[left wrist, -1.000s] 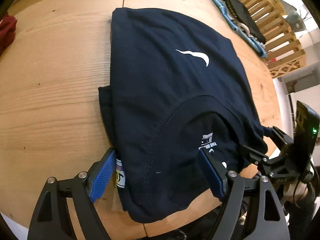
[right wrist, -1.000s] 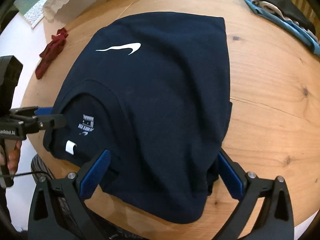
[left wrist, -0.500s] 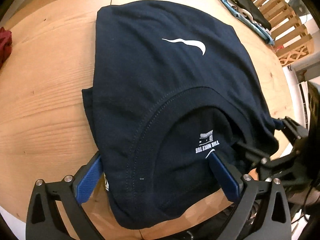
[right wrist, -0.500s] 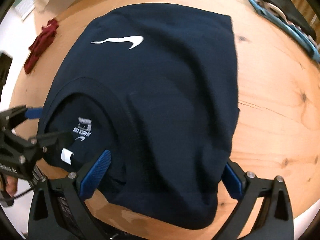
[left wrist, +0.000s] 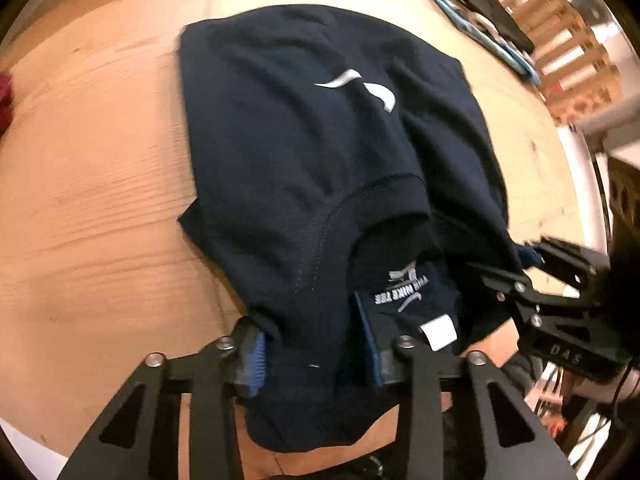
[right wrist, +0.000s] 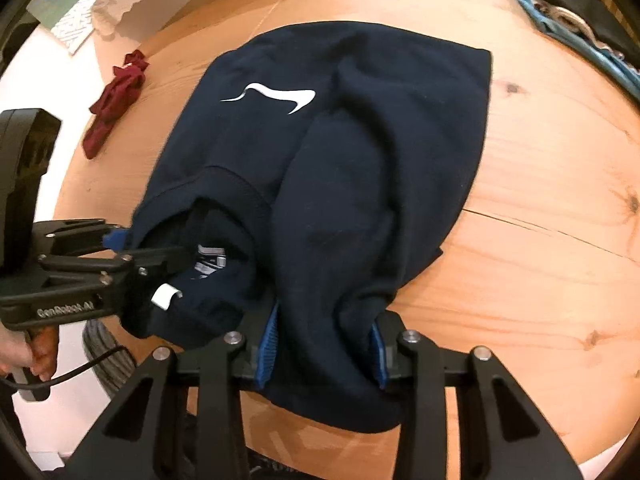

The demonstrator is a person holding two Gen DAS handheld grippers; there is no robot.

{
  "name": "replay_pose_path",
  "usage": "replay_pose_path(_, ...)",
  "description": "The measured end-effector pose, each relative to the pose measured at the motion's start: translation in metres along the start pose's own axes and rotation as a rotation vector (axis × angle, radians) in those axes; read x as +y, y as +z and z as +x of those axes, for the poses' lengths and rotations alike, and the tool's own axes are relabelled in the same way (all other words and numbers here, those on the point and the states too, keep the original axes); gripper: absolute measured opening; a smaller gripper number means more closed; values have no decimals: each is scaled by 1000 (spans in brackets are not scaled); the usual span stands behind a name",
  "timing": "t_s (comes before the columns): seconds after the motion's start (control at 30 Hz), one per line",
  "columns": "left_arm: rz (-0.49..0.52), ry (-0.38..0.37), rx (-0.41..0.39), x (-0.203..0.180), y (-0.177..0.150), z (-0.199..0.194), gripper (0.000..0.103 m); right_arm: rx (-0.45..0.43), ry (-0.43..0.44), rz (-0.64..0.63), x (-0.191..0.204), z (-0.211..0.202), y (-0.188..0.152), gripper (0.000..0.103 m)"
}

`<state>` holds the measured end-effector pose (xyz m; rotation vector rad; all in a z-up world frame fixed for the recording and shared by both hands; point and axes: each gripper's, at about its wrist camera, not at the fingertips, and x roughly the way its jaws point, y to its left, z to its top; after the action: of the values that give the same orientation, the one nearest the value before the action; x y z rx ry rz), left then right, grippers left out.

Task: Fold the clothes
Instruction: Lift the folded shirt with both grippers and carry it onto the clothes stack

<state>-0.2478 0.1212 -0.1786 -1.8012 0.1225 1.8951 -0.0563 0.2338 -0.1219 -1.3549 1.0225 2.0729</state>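
Observation:
A navy T-shirt (left wrist: 300, 140) with a white swoosh lies folded on the round wooden table (left wrist: 100, 160), collar end toward me. My left gripper (left wrist: 312, 340) is closing on the shirt's near edge by the collar, and fabric bunches between its blue pads. In the right wrist view the same T-shirt (right wrist: 380, 160) is gathered into ridges, and my right gripper (right wrist: 323, 348) is closing on its near right part, cloth pinched between the pads. Each gripper shows in the other's view: the left gripper (right wrist: 120, 248) at the collar, the right gripper (left wrist: 532, 272) at the shirt's corner.
A dark red cloth (right wrist: 116, 100) lies at the table's left edge. Blue and black garments (right wrist: 580, 12) sit at the far right, beside a slatted wooden bench (left wrist: 568, 52). A person's hand (right wrist: 24, 356) holds the left gripper's handle. The table rim (right wrist: 540, 420) runs just under both grippers.
Both grippers went from wide open astride the shirt's near edge to closed on it. The fabric, flat before, is now bunched and wrinkled and its near edge lifts slightly.

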Motion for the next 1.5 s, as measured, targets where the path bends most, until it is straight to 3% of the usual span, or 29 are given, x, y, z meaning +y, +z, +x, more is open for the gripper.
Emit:
replay_pose_path(0.23,38,-87,16,-21,3,14,27,-17,118,27,-1,0,-5,32)
replay_pose_path(0.4,8,-173,-10,-17,2,19,25,-27,260,109,-8,8,3,30)
replay_pose_path(0.47,15,-172,-35,-19,-3,20,24,-44,289,122,-8,12,4,29)
replay_pose_path(0.67,72,-118,-102,-38,7,8,21,-107,273,94,-2,-1,3,28)
replay_pose_path(0.73,95,-97,-124,-49,24,-10,20,-124,254,75,1,-12,7,28)
replay_pose_path(0.97,136,-139,-198,-62,44,-56,20,-205,243,61,1,-60,29,28)
replay_pose_path(1.2,220,-155,-264,-113,99,-106,19,-307,200,54,-23,-142,62,28)
replay_pose_path(1.4,286,-154,-321,-158,187,-140,19,-398,100,60,-66,-204,130,28)
replay_pose_path(1.5,327,-145,-368,-189,251,-154,19,-459,51,60,-96,-231,181,28)
